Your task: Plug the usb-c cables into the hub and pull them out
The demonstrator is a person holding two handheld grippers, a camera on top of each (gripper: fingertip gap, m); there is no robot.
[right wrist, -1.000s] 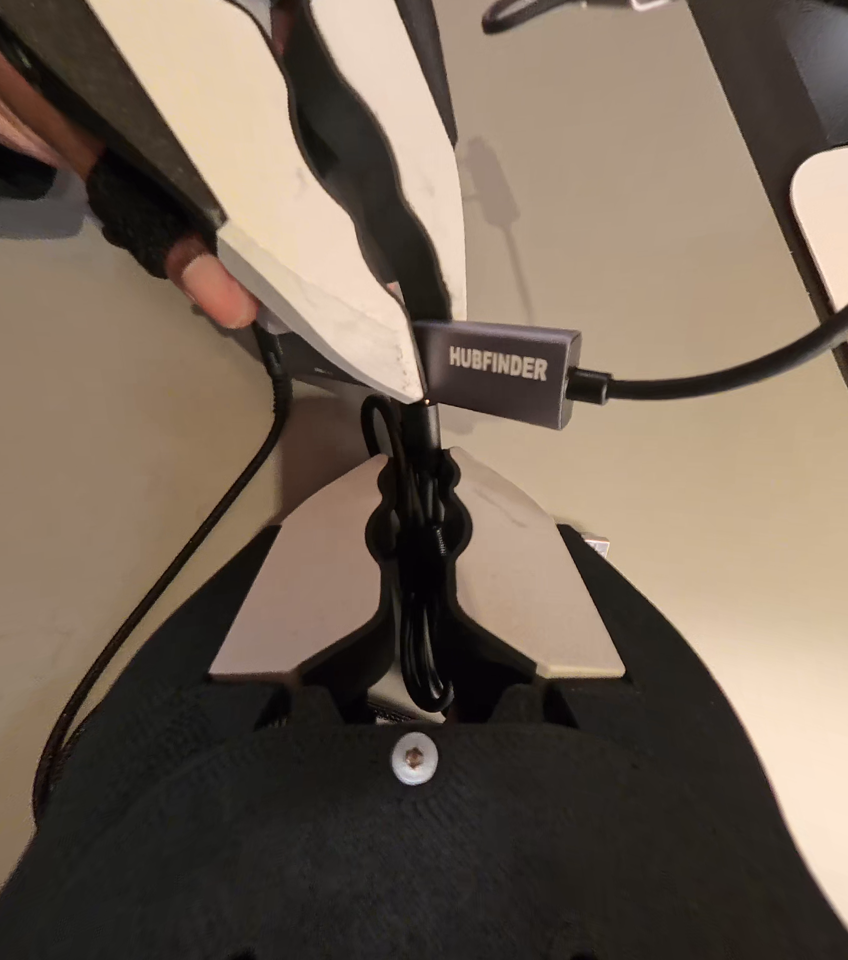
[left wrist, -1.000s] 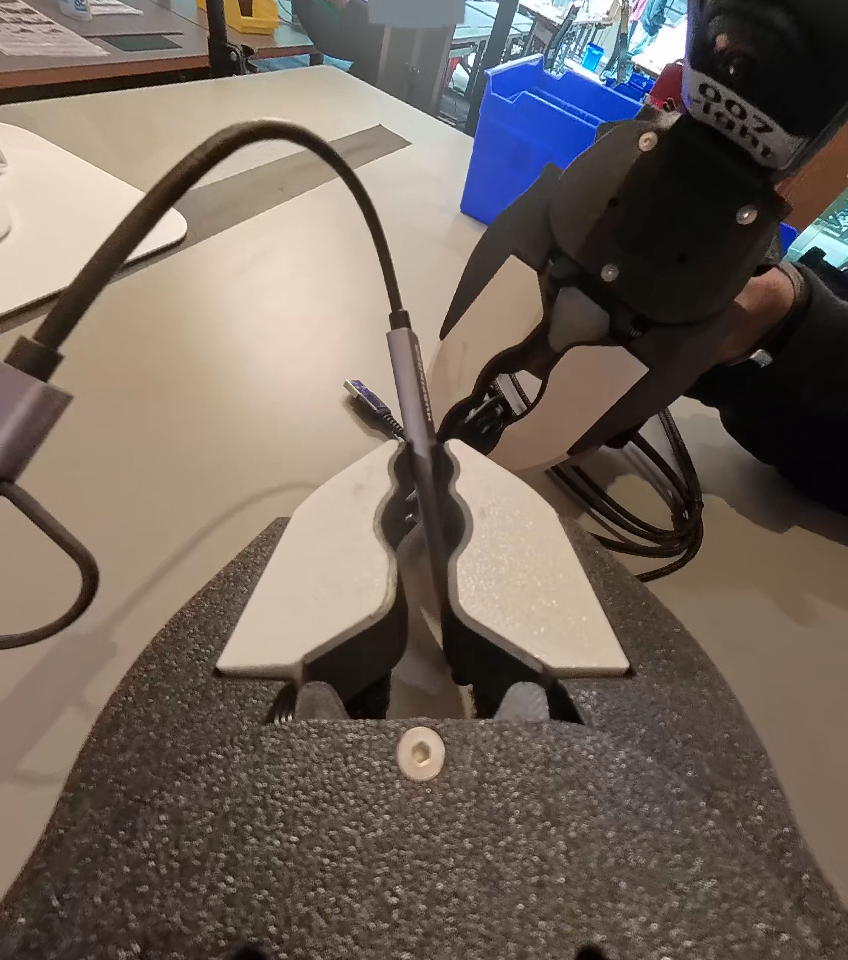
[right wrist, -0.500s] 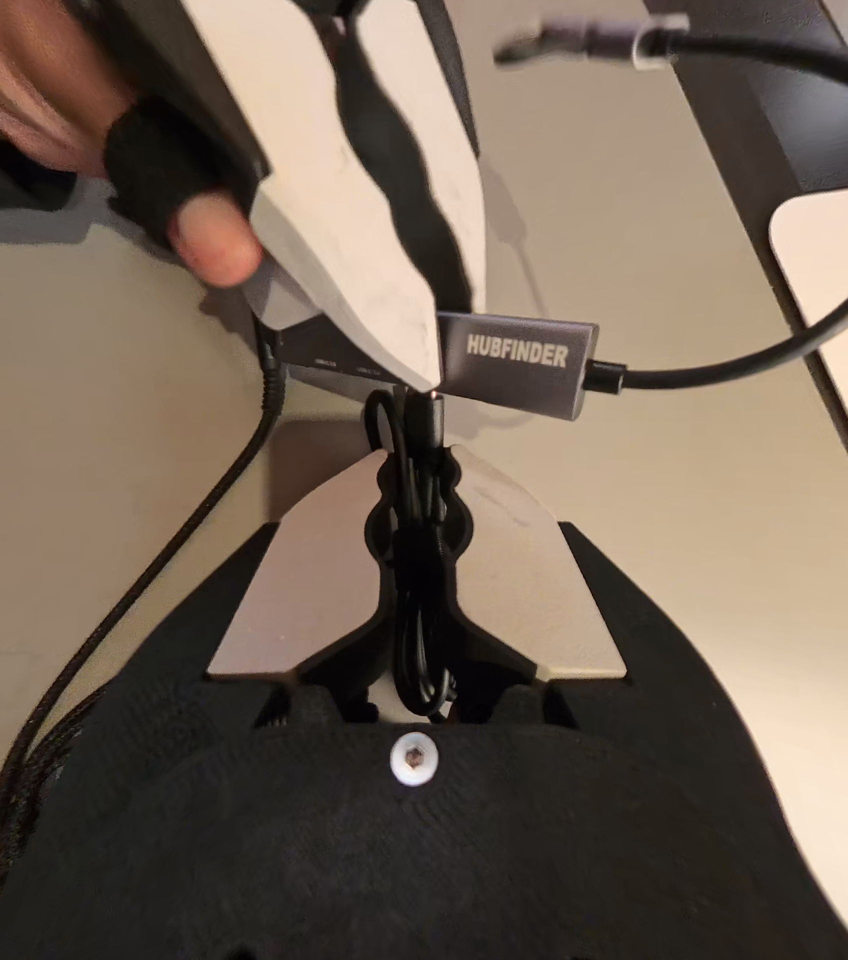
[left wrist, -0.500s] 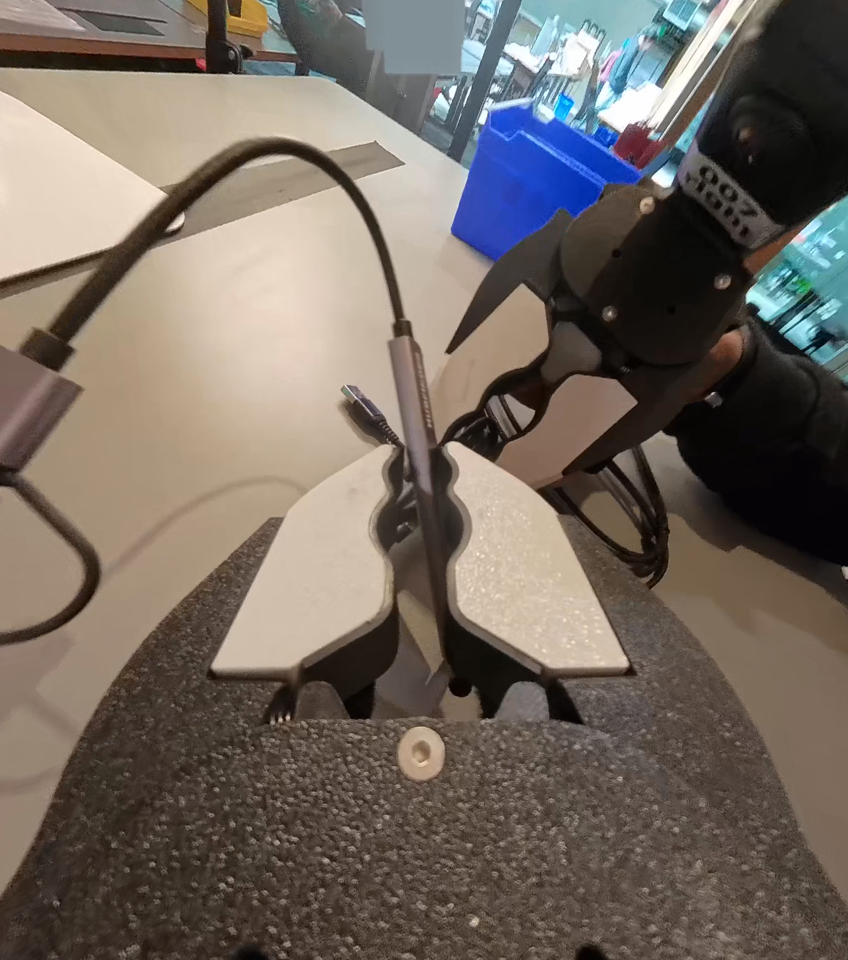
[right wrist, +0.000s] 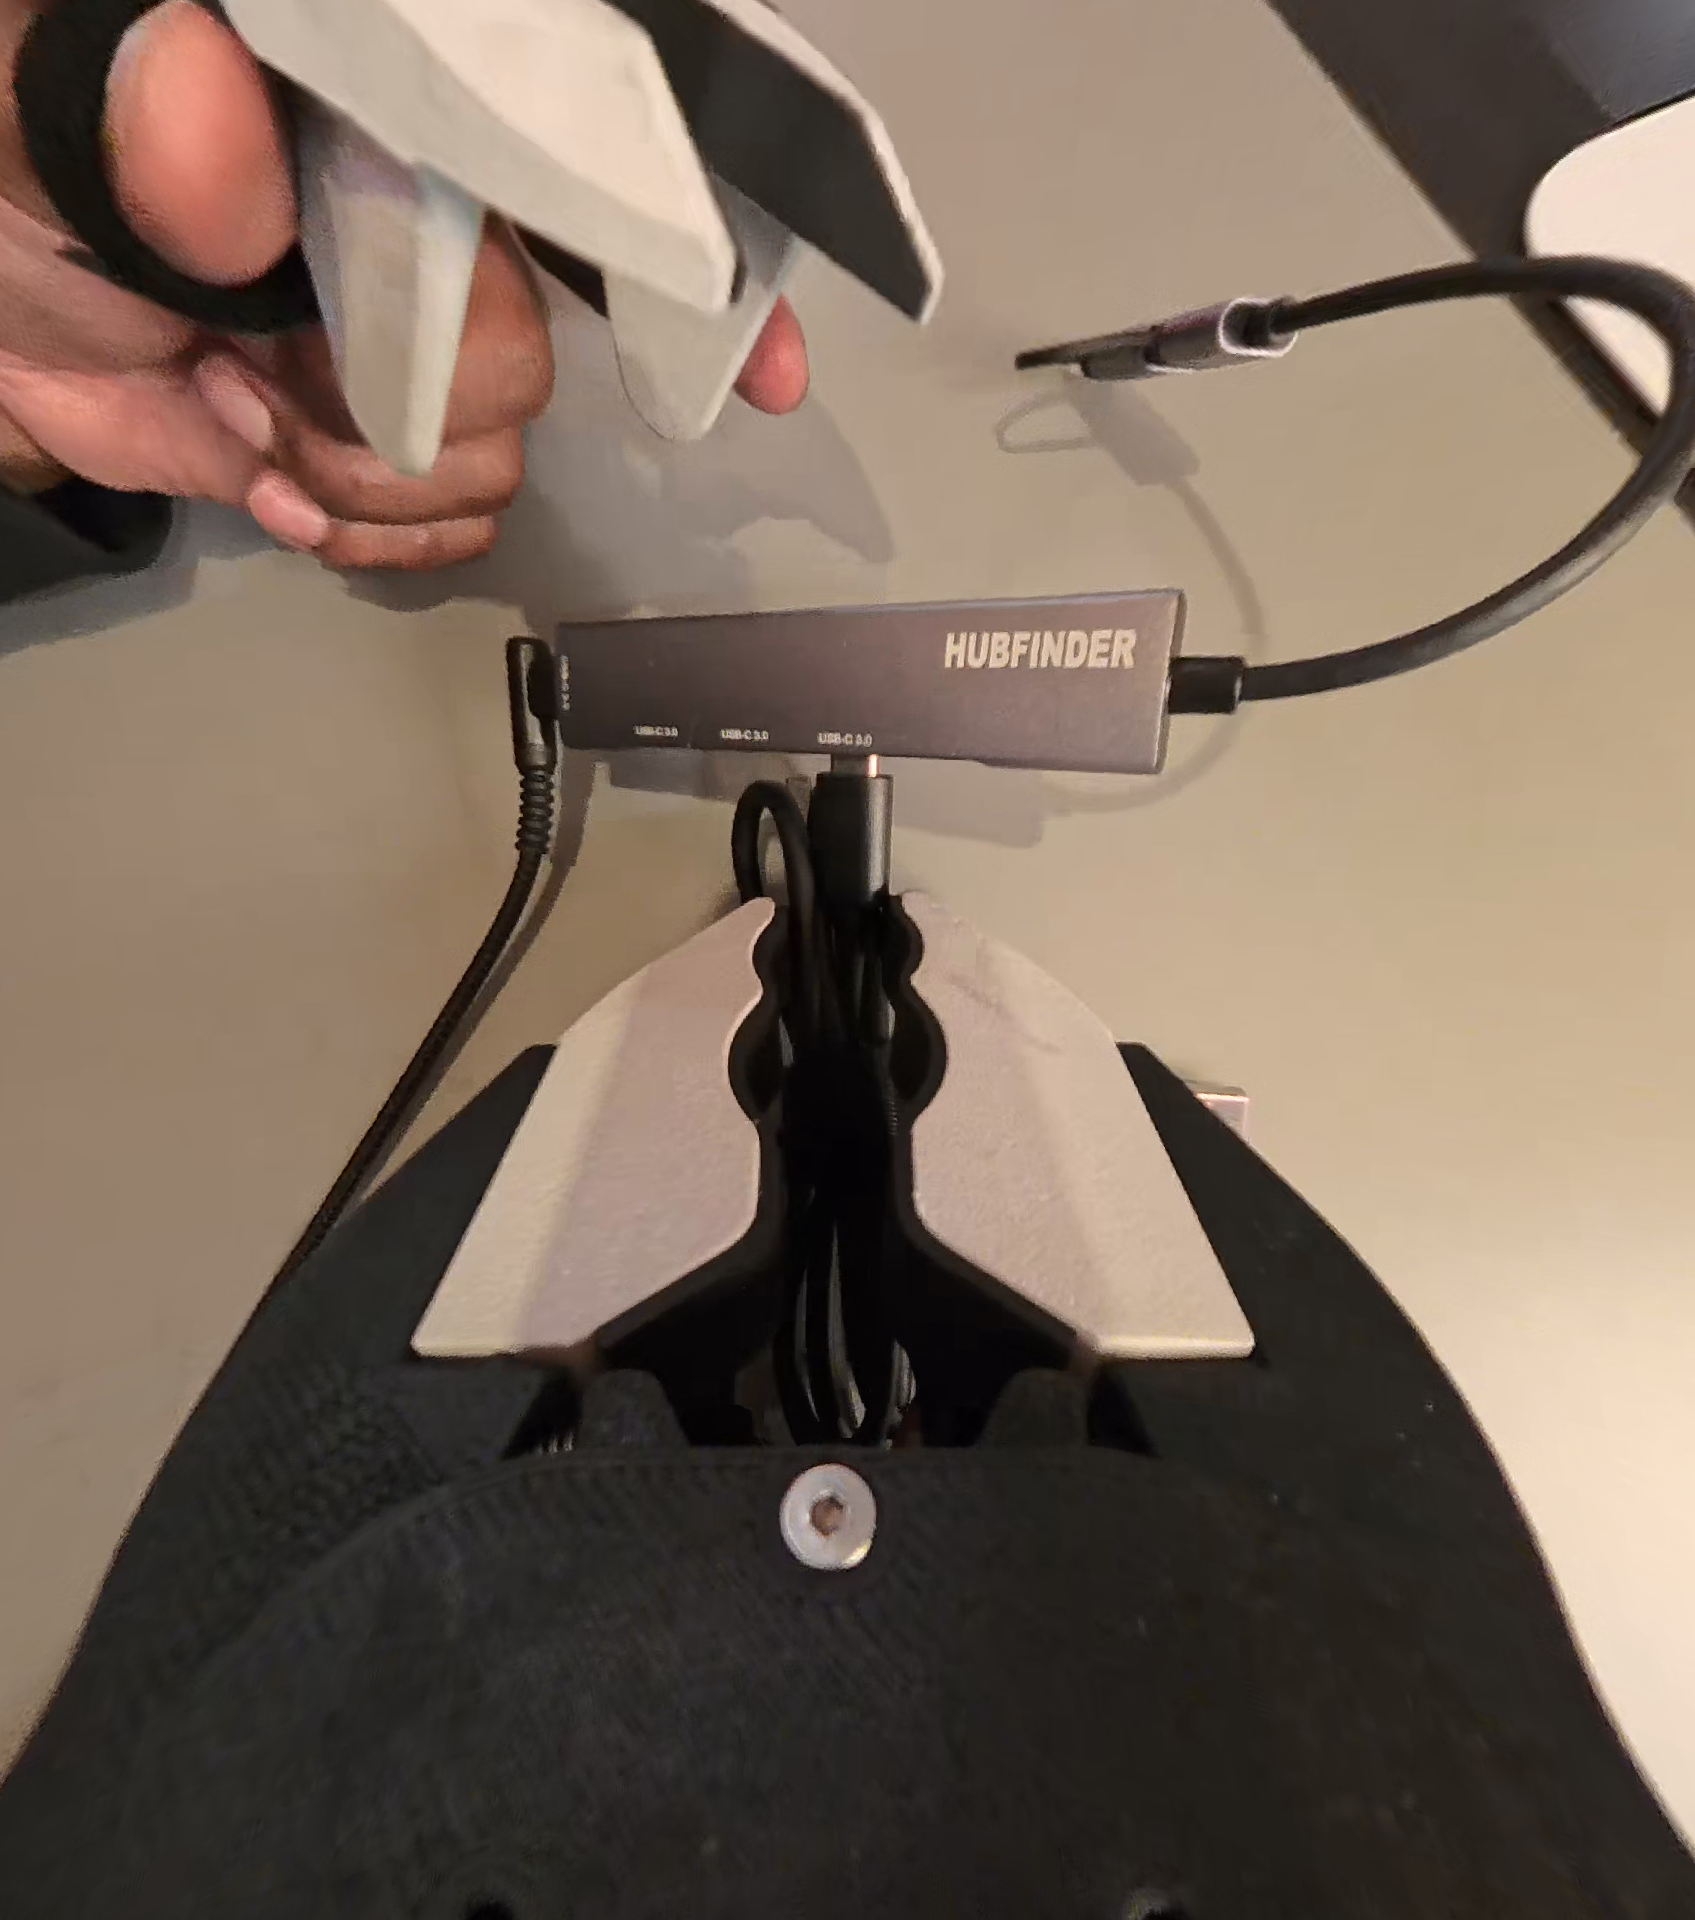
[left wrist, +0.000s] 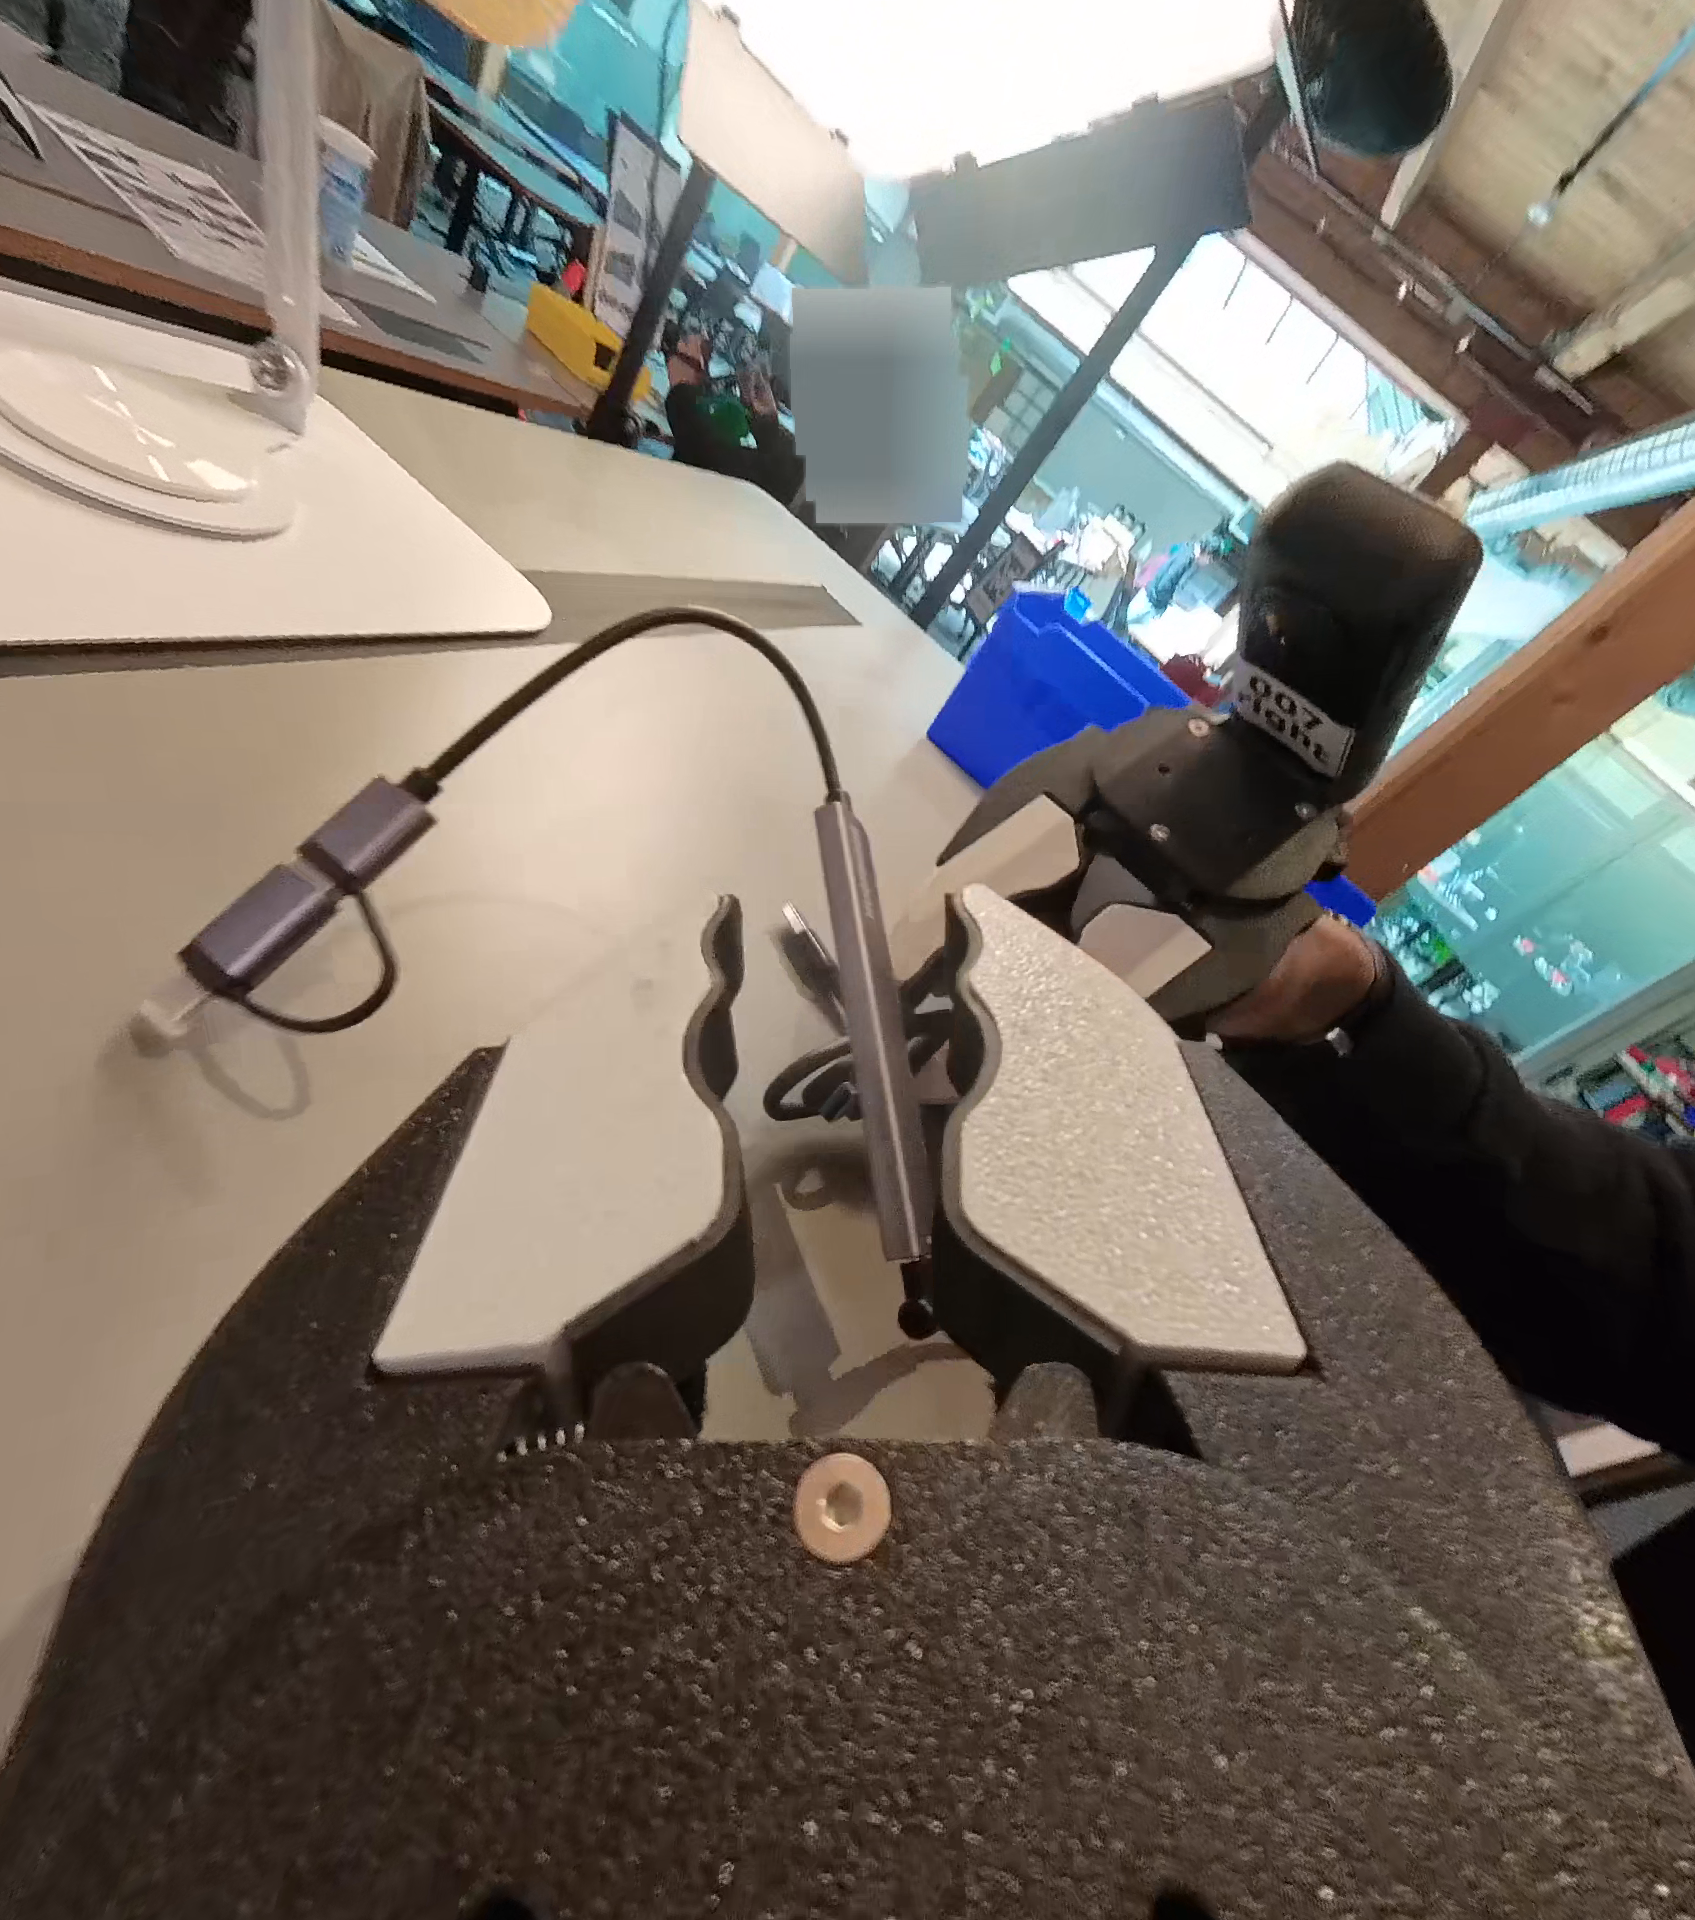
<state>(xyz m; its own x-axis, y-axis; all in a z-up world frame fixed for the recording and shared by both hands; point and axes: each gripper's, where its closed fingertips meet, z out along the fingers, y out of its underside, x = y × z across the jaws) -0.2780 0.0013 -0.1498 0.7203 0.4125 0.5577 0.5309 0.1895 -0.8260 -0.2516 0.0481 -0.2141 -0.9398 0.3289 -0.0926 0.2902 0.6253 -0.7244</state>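
Note:
The grey usb-c hub [right wrist: 874, 691] sits crosswise just beyond my right gripper [right wrist: 835, 914]. That gripper is shut on a black usb-c cable plug [right wrist: 853, 821], which is seated in a port on the hub's near side. A braided cable [right wrist: 531, 727] is plugged into the hub's left end. My left gripper [right wrist: 552, 416] is open and empty, above and behind the hub. In the left wrist view the hub [left wrist: 869, 1039] shows edge-on between the spread fingers of the left gripper [left wrist: 843, 914], not gripped. The right gripper [left wrist: 1134, 862] is partly hidden behind them.
The hub's own lead arcs to a grey adapter plug [left wrist: 303, 904] lying on the beige table [left wrist: 147, 1143]. A white stand base [left wrist: 199, 561] is at the back left and a blue bin [left wrist: 1040, 675] past the table's far edge. A loose plug [left wrist: 807, 951] lies near the hub. About 9 centimeters separates my left fingertips from my right.
My left gripper has opened, let go of the hub, and drawn up and back from it. My right gripper has stayed shut on the black cable plug at the hub.

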